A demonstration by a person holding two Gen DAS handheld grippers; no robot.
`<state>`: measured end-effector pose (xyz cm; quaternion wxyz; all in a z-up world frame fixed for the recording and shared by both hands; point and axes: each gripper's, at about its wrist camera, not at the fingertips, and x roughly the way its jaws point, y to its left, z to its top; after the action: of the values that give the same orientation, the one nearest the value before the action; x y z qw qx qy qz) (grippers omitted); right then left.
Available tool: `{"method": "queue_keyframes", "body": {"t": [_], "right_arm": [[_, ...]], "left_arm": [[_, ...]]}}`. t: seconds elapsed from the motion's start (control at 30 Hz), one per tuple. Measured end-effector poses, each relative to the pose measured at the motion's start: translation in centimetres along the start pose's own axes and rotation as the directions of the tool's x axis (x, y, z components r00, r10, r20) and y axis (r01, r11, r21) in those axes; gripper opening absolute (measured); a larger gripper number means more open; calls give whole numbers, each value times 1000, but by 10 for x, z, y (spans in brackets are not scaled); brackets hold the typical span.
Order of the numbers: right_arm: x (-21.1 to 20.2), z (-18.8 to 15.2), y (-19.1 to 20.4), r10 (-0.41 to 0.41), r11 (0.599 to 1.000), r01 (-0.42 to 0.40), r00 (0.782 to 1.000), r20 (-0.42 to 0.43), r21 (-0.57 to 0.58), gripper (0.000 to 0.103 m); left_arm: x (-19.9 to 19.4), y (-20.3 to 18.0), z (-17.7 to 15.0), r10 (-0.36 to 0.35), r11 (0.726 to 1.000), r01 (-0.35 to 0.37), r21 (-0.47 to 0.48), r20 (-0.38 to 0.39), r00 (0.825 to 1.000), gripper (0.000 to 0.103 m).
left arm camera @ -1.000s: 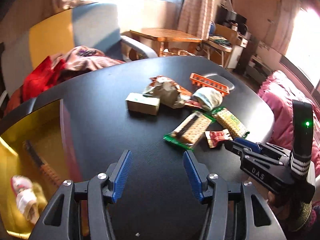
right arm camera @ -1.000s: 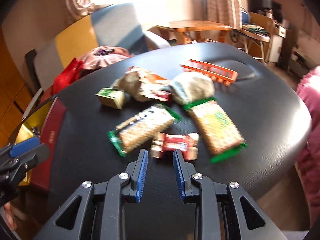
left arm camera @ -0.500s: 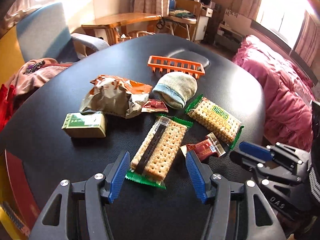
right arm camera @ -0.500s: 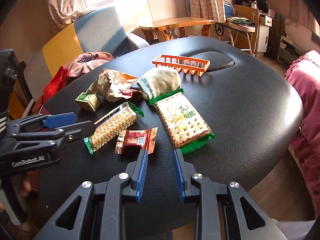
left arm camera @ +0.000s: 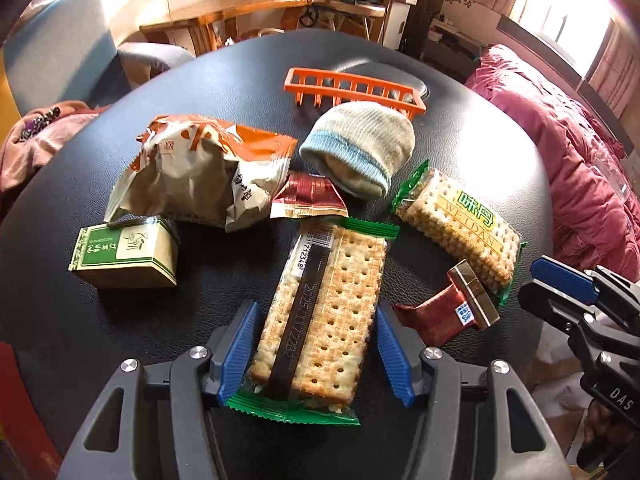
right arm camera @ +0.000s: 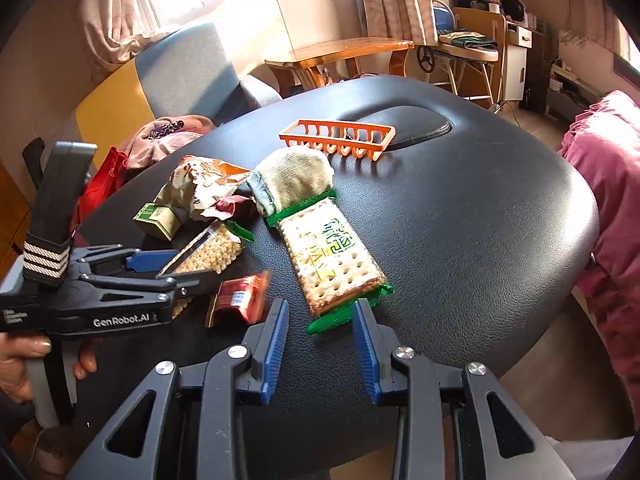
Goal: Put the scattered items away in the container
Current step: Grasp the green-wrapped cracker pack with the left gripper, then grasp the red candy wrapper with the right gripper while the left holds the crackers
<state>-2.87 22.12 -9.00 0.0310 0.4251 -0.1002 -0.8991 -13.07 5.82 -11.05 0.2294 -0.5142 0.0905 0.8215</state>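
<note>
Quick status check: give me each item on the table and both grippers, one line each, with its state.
Left gripper: jaws closing around the cracker pack, pads not yet pressing.
Right gripper: jaws opening, green end of the second pack just ahead.
Cracker pack: sealed, flat.
Second pack: sealed, flat.
Snack bag: crumpled.
Sock: balled up.
Tea box: closed.
Red sachet: sealed, lying free.
Orange rack: upright, empty.

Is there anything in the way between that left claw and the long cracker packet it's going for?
Nothing visible. The cracker packet already lies between the left gripper fingers, whose jaws are closing on it, gaps still showing beside both pads. The small red wrapper lies just outside the gripper's right-hand finger.
</note>
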Motion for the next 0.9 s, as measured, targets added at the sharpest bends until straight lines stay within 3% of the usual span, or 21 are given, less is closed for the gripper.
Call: {"method": "queue_keyframes", "body": {"t": [0.37, 0.67, 0.9], "right_arm": [[-1, -4, 14, 14, 999, -14, 1000, -11, -40, 38], [-2, -13, 32, 38, 994, -41, 999, -29, -99, 41], [-2, -9, 46, 133, 975, -137, 991, -33, -172, 41]], "left_arm": [[-23, 14, -36, 28, 987, -23, -160, 30, 999, 54], [-49, 22, -84, 121, 958, -106, -267, 43, 992, 54], [-60, 28, -103, 120, 939, -93, -331, 63, 991, 54]]}}
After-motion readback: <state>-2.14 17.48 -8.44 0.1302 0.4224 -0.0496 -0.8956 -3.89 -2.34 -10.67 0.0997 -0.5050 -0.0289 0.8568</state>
